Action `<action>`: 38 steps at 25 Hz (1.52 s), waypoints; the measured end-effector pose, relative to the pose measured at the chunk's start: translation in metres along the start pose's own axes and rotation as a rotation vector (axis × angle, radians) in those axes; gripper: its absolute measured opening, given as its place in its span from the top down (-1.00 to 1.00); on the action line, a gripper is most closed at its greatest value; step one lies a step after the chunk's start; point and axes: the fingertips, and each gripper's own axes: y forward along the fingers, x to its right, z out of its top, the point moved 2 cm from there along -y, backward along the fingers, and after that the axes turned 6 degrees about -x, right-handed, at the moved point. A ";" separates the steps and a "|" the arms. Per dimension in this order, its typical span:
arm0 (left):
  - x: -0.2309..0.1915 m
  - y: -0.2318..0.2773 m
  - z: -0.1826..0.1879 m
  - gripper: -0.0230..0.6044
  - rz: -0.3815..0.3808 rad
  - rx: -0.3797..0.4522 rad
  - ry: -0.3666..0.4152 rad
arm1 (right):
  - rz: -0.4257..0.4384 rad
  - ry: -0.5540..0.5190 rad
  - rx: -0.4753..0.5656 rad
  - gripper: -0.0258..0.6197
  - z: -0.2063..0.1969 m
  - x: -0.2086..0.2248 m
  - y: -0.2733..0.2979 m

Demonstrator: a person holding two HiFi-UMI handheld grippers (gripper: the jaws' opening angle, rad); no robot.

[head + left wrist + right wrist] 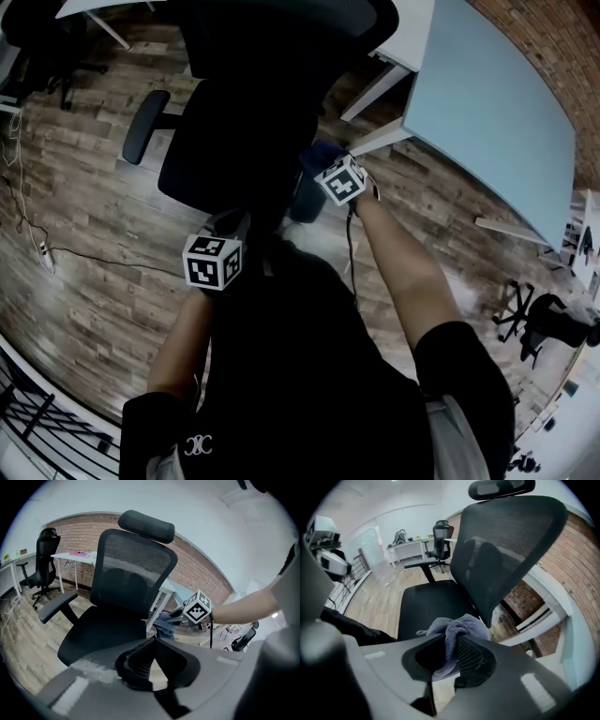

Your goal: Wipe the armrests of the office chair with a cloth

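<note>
Left tongs [154,642]: narrow, tips drawn together, nothing between them. They are held up in front of the office chair [101,634] and point at the seat and mesh backrest [133,581]. They touch no part of the chair.

Right tongs [456,638]: clamped on the cloth [457,627], a grey-blue towelling rag. Most of it is bunched in a lump just beyond the tips, and a tail hangs down between the pads.

In the head view, the right tongs reach further forward than the left ones. They sit at the edge of the seat on the side nearer the counter [487,103]. The cloth shows as a dark blue wad just past their marker cube. A dark padded shape lies right under it. No view shows whether the cloth touches that shape.

The far armrest [56,607] lies ahead and to the left of the left tongs, well apart from both pairs, with nothing on it.

The headrest [146,526] stands above the backrest, high over both tongs.

Surroundings: the pale blue counter is to the right of the right tongs. A second office chair [44,564] stands far off to the left by a brick wall [75,531]. A thin cable [94,255] trails over the wood plank floor [84,309], left of the left tongs.
</note>
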 end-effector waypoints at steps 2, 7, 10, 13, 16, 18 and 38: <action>-0.007 0.001 0.001 0.91 -0.003 -0.003 0.001 | 0.096 -0.108 -0.024 0.71 0.016 -0.010 -0.003; -0.026 0.002 0.007 0.91 -0.004 0.012 -0.031 | 0.198 -0.541 -0.141 0.71 0.040 -0.022 -0.003; -0.042 -0.001 0.013 0.91 0.006 0.029 -0.049 | 0.286 -0.726 -0.211 0.71 0.061 -0.030 -0.005; -0.057 -0.002 0.017 0.91 0.014 0.035 -0.072 | 0.431 -0.829 -0.275 0.72 0.082 -0.053 -0.003; -0.073 -0.001 0.023 0.91 0.022 0.030 -0.077 | 0.523 -0.943 -0.332 0.72 0.096 -0.070 0.011; -0.085 -0.002 0.026 0.91 0.028 0.032 -0.080 | 0.561 -1.011 -0.393 0.72 0.098 -0.077 0.023; -0.144 0.024 -0.008 0.91 0.008 -0.052 -0.212 | 0.798 -1.205 -1.225 0.72 -0.006 -0.052 0.088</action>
